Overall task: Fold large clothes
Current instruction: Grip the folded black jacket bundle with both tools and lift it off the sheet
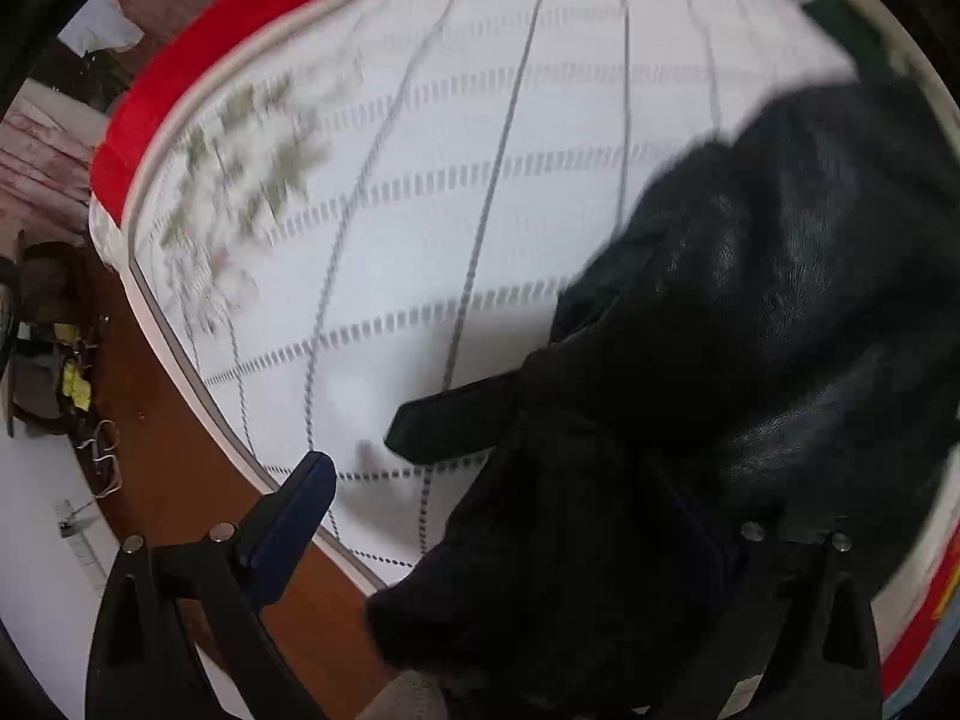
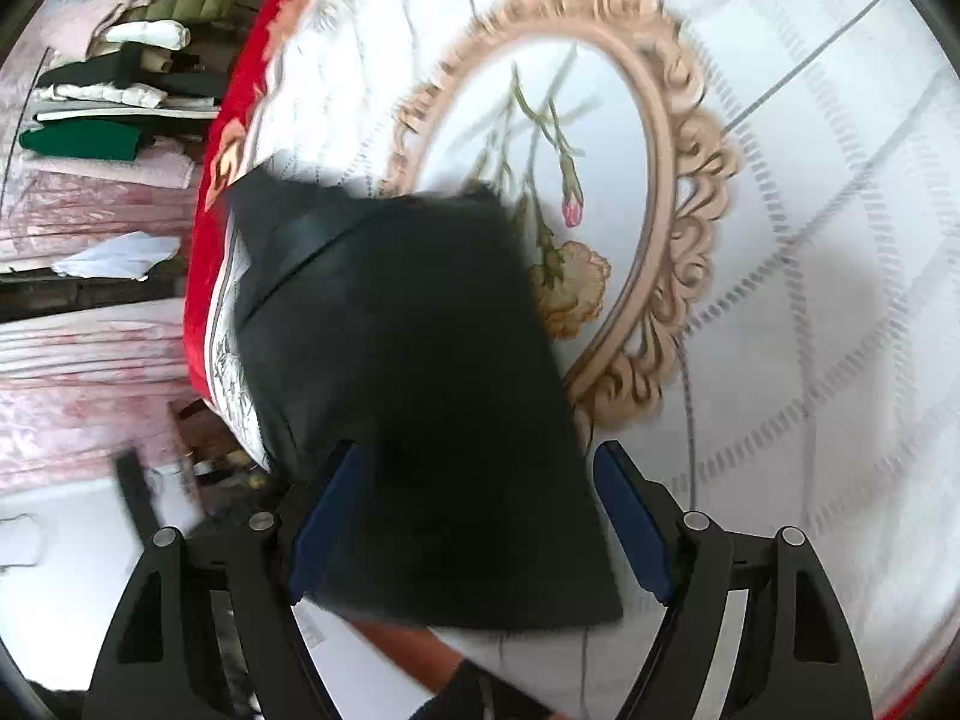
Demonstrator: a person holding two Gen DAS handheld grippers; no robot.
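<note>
Your right claw point(image 2: 474, 516) stands wide open, its blue pads either side of the folded black garment point(image 2: 408, 372) at lower centre without pressing it. Your left claw point(image 1: 510, 540) aims straight down; dark cloth hides one finger, so its state is unclear. The garment lies on the white quilted bed point(image 2: 810, 300).

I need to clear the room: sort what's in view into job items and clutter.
Job:
- black garment
- bed cover it lies on
- right tongs, open
- left tongs

Clutter:
- stacked folded clothes
- white cloth
- floor oddments
</note>
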